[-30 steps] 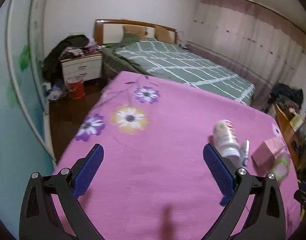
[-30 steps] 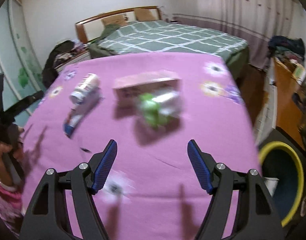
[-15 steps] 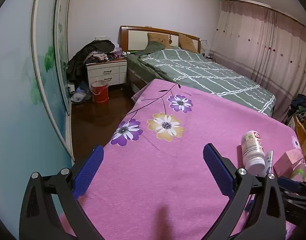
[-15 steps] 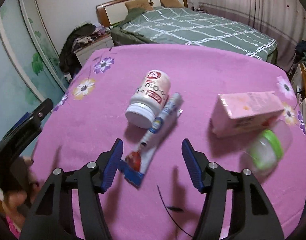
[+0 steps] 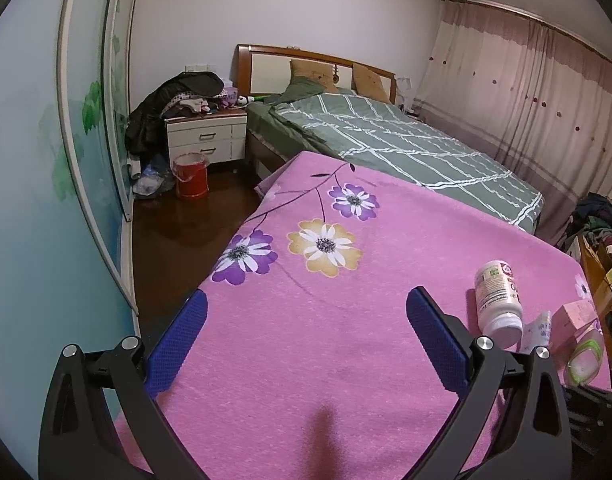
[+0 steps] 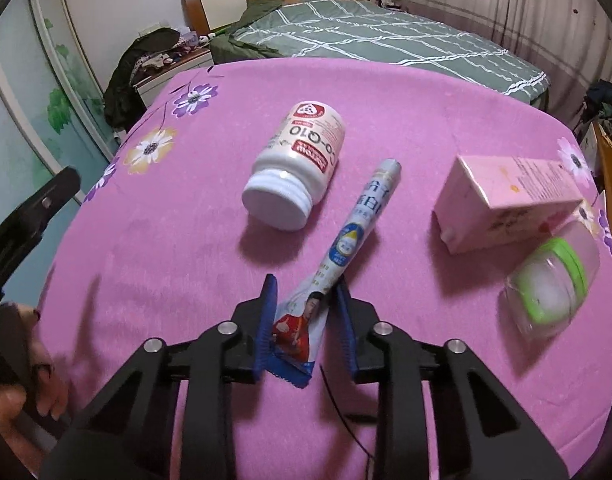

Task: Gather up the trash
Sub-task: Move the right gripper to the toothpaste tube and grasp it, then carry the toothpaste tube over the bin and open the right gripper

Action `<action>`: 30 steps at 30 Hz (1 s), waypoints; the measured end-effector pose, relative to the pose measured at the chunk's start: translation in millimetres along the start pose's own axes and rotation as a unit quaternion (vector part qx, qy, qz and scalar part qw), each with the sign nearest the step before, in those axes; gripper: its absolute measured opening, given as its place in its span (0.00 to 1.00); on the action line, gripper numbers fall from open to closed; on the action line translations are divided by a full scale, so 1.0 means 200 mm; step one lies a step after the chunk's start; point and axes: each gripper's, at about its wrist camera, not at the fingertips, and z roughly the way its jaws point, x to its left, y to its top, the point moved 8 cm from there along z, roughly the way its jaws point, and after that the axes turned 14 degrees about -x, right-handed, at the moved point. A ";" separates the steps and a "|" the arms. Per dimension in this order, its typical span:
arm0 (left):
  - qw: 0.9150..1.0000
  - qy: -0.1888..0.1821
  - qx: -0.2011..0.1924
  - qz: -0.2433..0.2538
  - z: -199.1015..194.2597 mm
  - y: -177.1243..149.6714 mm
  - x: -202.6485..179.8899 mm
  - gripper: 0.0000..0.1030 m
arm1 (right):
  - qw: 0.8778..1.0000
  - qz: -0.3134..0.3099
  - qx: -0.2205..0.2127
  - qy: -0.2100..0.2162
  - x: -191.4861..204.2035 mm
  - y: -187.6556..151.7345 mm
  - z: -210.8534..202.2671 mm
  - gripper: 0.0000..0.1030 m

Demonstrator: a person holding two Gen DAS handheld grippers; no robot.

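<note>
Trash lies on the pink flowered tablecloth [image 6: 154, 240]. My right gripper [image 6: 306, 292] has its jaws nearly shut around the flat end of a long blue-and-white sachet [image 6: 346, 240]. A white pill bottle [image 6: 298, 164] lies on its side just left of the sachet. A pink box [image 6: 510, 200] and a clear cup with a green lid [image 6: 550, 280] lie to the right. My left gripper [image 5: 306, 312] is open and empty over the cloth's left part; the bottle [image 5: 498, 300], sachet tip [image 5: 538, 328], box [image 5: 578, 316] and cup [image 5: 586, 360] show at its right.
A bed with a green checked cover [image 5: 406, 144] stands behind the table. A white nightstand [image 5: 202, 140] piled with clothes and a red bucket [image 5: 191, 176] stand at the far left on the dark floor. A glass sliding door [image 5: 66, 184] runs along the left.
My right gripper has moved forward and down and narrowed its jaws around the sachet's end. The left gripper has hardly moved in the last half second.
</note>
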 end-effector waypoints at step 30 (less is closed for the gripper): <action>1.000 -0.014 0.004 0.015 -0.01 -0.02 -0.06 0.95 | 0.949 0.159 -0.105 -0.253 -1.57 -0.40 -1.01 0.21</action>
